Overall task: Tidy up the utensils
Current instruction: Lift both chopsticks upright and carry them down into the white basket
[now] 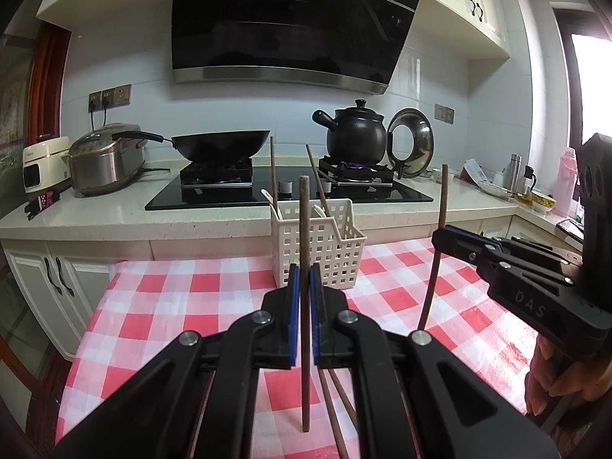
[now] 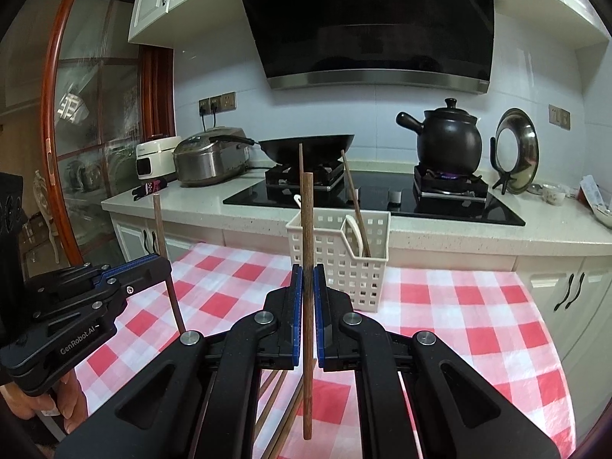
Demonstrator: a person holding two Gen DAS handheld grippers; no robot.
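Above the checked cloth (image 1: 183, 298), two grippers each clamp one upright chopstick (image 1: 305, 267)

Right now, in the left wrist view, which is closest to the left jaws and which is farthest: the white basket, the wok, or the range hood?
1. White basket: on the checked cloth just ahead of the left gripper, which holds a chopstick.
2. Wok: on the stove's left burner, behind the basket.
3. Range hood: high on the back wall, farthest.
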